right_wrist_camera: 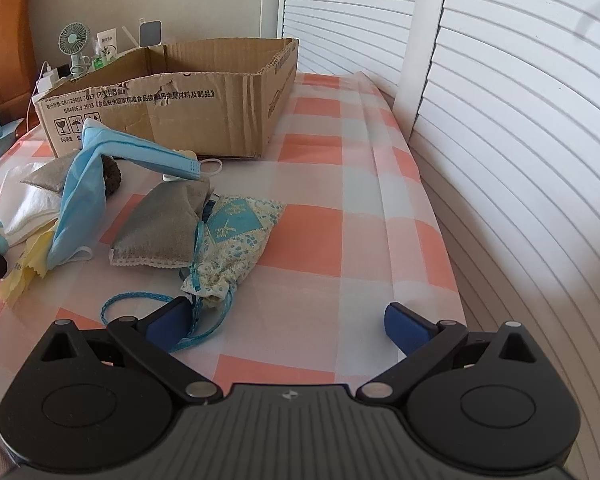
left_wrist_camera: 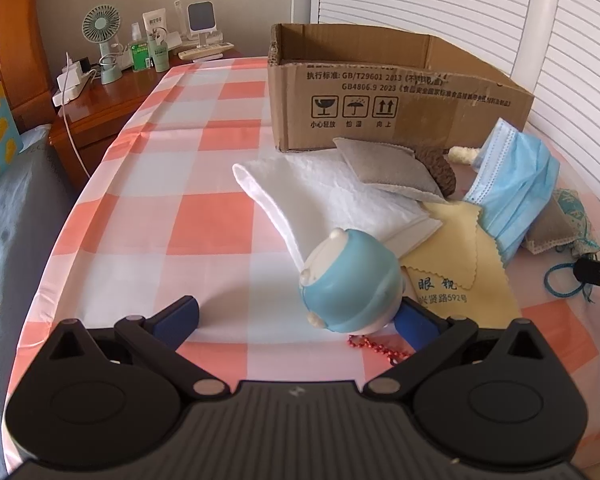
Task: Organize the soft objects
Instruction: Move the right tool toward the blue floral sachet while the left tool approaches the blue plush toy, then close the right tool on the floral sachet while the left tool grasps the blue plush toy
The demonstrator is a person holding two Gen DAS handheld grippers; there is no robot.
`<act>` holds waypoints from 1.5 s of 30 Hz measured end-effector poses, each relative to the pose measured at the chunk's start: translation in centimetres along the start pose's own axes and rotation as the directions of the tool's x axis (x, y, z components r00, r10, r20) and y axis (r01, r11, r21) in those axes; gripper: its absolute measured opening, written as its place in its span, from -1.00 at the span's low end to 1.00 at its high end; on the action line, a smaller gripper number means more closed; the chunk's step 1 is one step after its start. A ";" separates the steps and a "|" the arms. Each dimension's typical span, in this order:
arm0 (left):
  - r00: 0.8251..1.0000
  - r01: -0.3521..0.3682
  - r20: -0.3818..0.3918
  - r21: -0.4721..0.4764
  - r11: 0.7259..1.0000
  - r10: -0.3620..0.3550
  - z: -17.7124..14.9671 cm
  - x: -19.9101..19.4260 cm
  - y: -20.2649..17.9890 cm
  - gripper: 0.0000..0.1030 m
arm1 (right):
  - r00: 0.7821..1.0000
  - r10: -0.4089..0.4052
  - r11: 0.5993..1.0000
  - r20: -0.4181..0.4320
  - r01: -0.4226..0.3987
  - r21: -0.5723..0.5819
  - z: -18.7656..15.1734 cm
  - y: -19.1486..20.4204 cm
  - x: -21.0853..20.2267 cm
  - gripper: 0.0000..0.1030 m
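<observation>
Soft things lie in a pile on the checked tablecloth [left_wrist_camera: 204, 216] in front of an open cardboard box [left_wrist_camera: 380, 96]: a white folded cloth [left_wrist_camera: 340, 200], a grey pouch [left_wrist_camera: 388, 168], a brown fuzzy thing [left_wrist_camera: 440, 168], blue face masks [left_wrist_camera: 516, 192], a yellow lens cloth [left_wrist_camera: 456, 264] and a blue-and-white soft toy [left_wrist_camera: 350, 284] with a red bead chain [left_wrist_camera: 376, 346]. My left gripper [left_wrist_camera: 300, 320] is open; the toy lies between its fingers, against the right one. My right gripper [right_wrist_camera: 292, 322] is open and empty; a floral drawstring sachet [right_wrist_camera: 236, 236] lies by its left finger, beside another grey pouch [right_wrist_camera: 160, 232].
A wooden bedside cabinet [left_wrist_camera: 100, 96] at the far left holds a small fan [left_wrist_camera: 102, 36], bottles and chargers. White louvred doors [right_wrist_camera: 520, 140] run along the table's right edge. A bed with grey bedding [left_wrist_camera: 12, 220] is to the left. The box [right_wrist_camera: 180, 92] looks empty inside.
</observation>
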State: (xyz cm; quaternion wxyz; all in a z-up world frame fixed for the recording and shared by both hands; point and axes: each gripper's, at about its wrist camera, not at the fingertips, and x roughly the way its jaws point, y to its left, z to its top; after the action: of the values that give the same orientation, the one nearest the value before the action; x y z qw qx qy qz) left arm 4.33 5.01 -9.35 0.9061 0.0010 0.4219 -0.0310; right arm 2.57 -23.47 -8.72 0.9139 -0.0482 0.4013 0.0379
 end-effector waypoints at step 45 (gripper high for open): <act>0.999 0.028 0.042 0.049 0.998 -0.030 0.3 -0.4 -0.8 0.45 | 0.994 0.021 0.989 0.108 -0.005 -0.149 2.2 0.1 1.5 0.81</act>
State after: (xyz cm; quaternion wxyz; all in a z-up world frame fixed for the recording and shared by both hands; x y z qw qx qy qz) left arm 4.26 4.20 -8.83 0.9141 0.0163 0.4015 -0.0543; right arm 5.21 -23.07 -8.33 0.9281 -0.1115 0.3469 0.0762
